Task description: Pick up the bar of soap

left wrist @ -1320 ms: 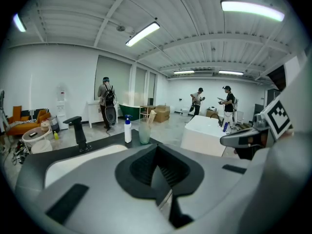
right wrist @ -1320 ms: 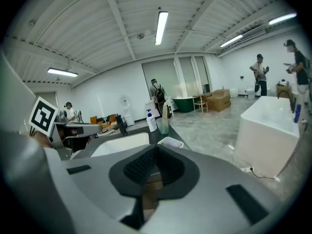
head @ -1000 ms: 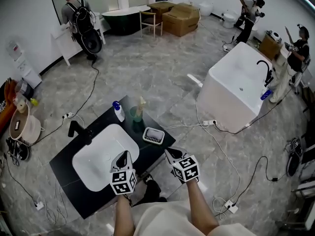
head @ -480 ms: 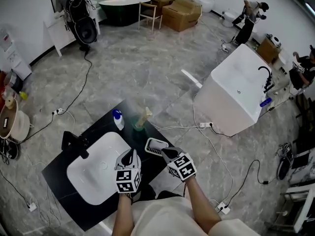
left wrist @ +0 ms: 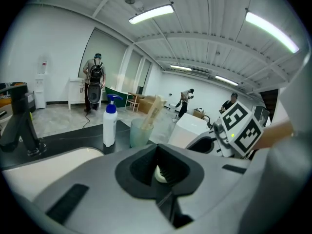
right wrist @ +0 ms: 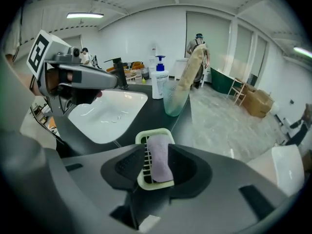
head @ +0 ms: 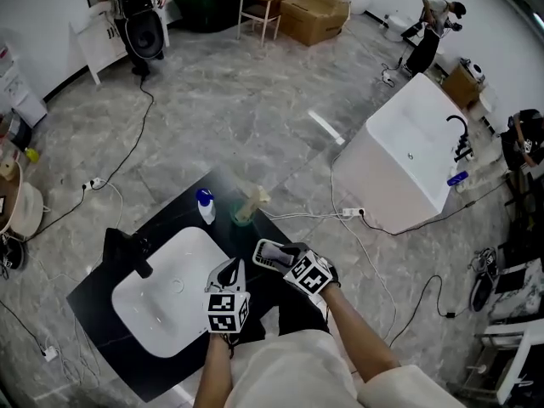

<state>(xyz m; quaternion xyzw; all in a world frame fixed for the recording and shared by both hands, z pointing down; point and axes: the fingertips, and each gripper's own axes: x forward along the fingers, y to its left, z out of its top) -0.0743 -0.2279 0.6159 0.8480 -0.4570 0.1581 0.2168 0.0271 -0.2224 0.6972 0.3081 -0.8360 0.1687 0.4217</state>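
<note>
1. Right gripper (right wrist: 156, 151) stands spread, its jaws having just been opening. The lilac bar of soap (right wrist: 160, 161) lies between them in the soap dish (right wrist: 154, 132), not yet pressed as far as I can see.
2. Risk at the jaws: one of them sits over the dish's slatted floor. Closing here may catch the dish's rim along with the bar, then lift both or tip the dish.
3. Risk in the bar: if it is wet and slick, a squeeze on its rounded sides may squirt it onto the black counter (head: 174, 219) or into the basin (head: 161, 300).
4. Further out, the tumbler (right wrist: 174, 101) and pump bottle (right wrist: 159, 84) stand well beyond the dish and are unlikely to be struck.
5. Pose: the right hand points steeply down at the dish near the counter's edge, with the forearm (head: 353, 334) reaching out from the body.
6. Left gripper (head: 228, 272) hovers by the basin's near rim, jaws pressed together and empty.
</note>
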